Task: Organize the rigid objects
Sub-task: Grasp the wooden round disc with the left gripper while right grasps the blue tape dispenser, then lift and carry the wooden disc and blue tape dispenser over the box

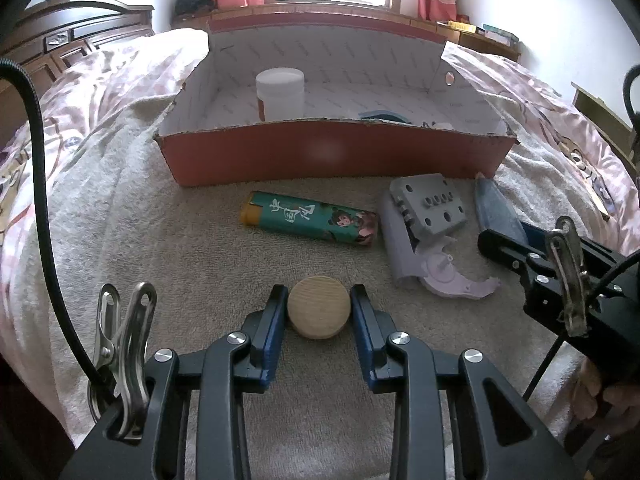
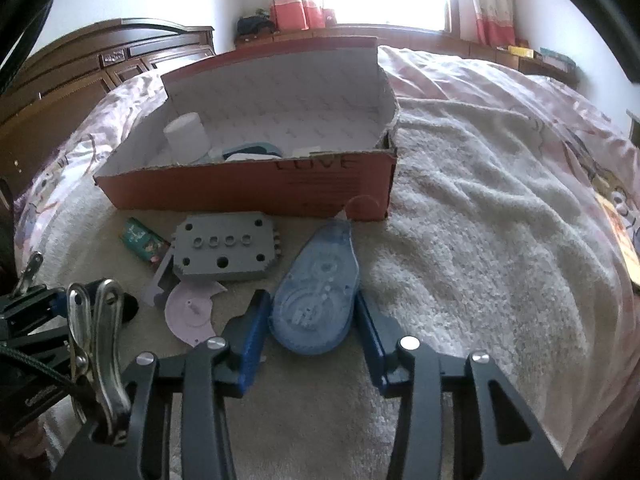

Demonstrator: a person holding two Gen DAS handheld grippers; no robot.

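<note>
A round wooden disc (image 1: 319,312) lies on the beige towel between the two fingers of my left gripper (image 1: 319,300); the pads touch its sides. A blue tape dispenser (image 2: 316,292) lies between the fingers of my right gripper (image 2: 310,312), which closely flank it. A green lighter (image 1: 310,220), a grey perforated block (image 1: 430,204) and a lilac broken plastic piece (image 1: 440,276) lie in front of a red cardboard box (image 1: 332,156). A white jar (image 1: 280,94) stands inside the box.
The towel (image 2: 480,240) covers a bed with a pink quilt (image 1: 100,80). A dark wooden headboard (image 2: 120,56) is at the left, a window with curtains behind. The box also holds a bluish item (image 2: 250,151).
</note>
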